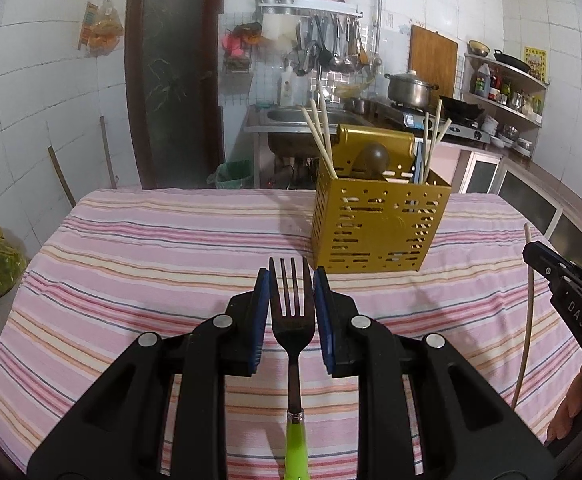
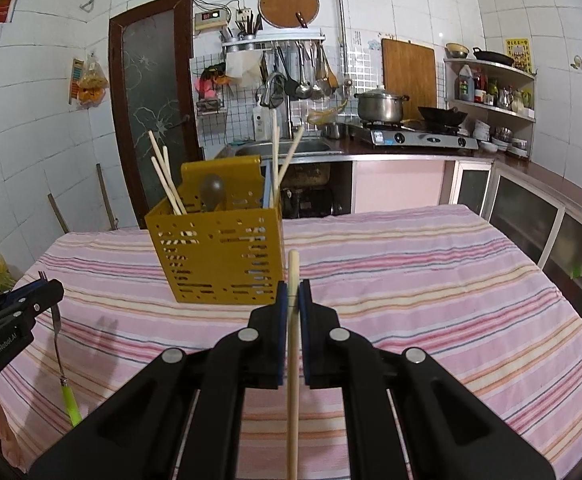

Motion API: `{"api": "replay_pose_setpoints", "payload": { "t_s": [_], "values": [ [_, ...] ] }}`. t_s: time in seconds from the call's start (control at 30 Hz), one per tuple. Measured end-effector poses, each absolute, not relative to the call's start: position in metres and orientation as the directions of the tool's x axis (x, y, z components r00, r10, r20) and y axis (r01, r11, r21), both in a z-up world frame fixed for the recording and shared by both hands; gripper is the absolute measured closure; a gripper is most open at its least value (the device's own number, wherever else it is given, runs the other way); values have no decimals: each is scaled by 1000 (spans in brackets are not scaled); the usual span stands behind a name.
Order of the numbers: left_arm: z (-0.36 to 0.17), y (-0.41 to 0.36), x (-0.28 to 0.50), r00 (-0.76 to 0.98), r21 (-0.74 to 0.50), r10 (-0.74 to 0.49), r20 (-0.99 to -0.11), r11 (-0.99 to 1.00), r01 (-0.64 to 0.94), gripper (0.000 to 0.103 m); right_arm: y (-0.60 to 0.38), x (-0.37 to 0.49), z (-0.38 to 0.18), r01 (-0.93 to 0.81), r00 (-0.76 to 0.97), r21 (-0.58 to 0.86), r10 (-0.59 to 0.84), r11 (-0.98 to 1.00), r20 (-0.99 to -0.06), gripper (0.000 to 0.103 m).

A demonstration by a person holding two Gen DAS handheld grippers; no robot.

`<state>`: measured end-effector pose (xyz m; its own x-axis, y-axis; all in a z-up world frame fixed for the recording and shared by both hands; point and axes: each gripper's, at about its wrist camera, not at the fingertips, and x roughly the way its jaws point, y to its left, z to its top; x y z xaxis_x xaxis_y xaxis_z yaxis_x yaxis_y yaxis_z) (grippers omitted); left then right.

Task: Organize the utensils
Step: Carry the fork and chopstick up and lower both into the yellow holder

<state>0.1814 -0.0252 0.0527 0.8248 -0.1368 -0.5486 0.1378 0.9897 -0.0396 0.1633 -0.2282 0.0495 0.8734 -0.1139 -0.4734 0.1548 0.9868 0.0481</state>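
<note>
1. Pinching a dark metal fork with a bright green plastic handle (image 1: 292,320), the left gripper (image 1: 291,280) is pressing its blue pads against the 2 edges of the fork's head, tines pointing forward past the fingertips and the handle running back under the camera.
2. Gripping a pale wooden chopstick (image 2: 293,320), the right gripper (image 2: 293,294) is holding its jaws pressed together on the stick, whose tip is rising just above the fingertips while the rest is hanging down toward the camera.
3. Standing ahead of both grippers on the pink striped tablecloth (image 1: 151,248), a gold perforated metal utensil holder (image 1: 379,224) is sitting slightly right of the left gripper and slightly left of the right gripper.
4. Leaning inside the holder, several more pale chopsticks (image 1: 319,136) are sticking up at its left and right ends, with a dark round spoon bowl (image 1: 375,156) showing between them.
5. Appearing at the far right of the left view, the right gripper is carrying its chopstick well apart from the fork.
</note>
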Motion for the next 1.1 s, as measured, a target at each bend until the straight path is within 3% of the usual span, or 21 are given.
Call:
{"api": "replay_pose_setpoints", "payload": {
  "t_s": [0.57,1.1],
  "values": [
    [85,-19,170,882,-24,-149,-447,988,154,82,-226,157,71,146,921,70,-110,987,-373,97],
    [92,-16,184,889,-49,-168,-427,985,163,83,-226,166,96,129,947,69,-102,989,-305,97]
  ]
}}
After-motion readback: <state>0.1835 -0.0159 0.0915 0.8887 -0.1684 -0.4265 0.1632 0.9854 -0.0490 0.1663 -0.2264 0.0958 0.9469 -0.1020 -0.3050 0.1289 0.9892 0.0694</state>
